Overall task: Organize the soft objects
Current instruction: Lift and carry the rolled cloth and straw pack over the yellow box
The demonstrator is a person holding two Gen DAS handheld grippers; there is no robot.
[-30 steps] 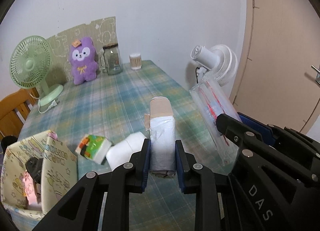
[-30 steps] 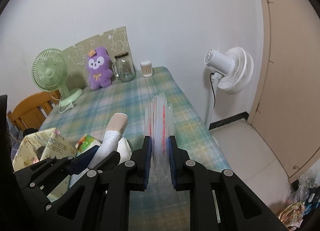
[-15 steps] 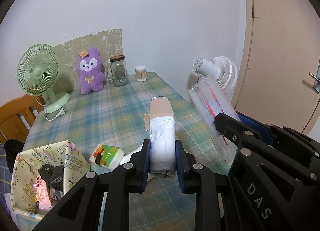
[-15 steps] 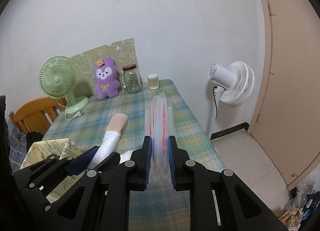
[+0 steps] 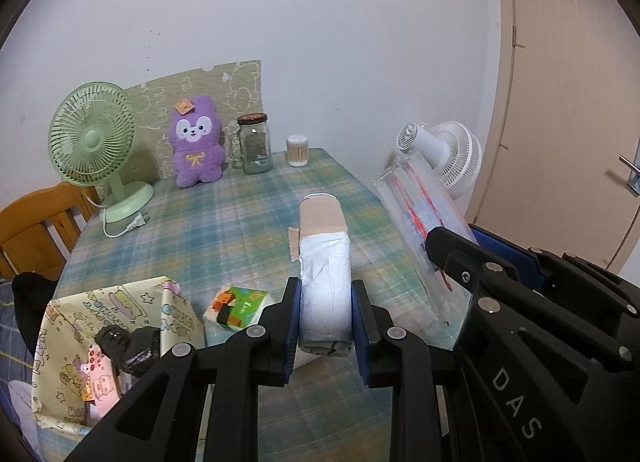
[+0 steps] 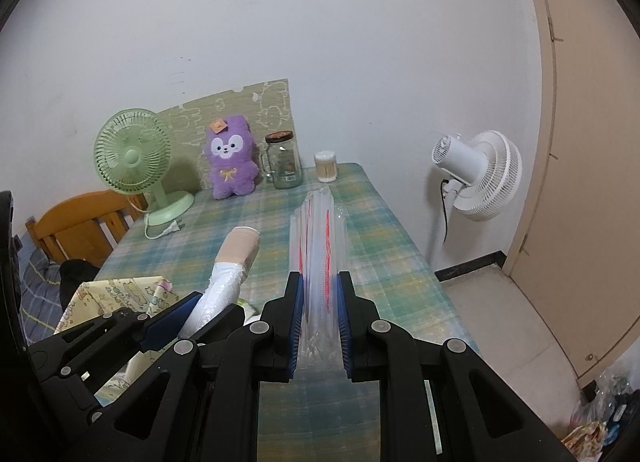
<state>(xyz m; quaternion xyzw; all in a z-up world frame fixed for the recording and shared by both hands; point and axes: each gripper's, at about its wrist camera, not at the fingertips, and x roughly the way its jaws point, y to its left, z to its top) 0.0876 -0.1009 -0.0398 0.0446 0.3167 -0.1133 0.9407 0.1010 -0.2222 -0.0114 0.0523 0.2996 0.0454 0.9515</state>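
Grippers both loaded above the plaid table (image 5: pixel 248 222). Left gripper (image 5: pixel 325 320) pinches a white plastic-wrapped roll (image 5: pixel 325 286) with a tan end, held clear of the cloth. Right gripper (image 6: pixel 319 322) is clamped on a clear sleeve of straws (image 6: pixel 318 246), beside it.
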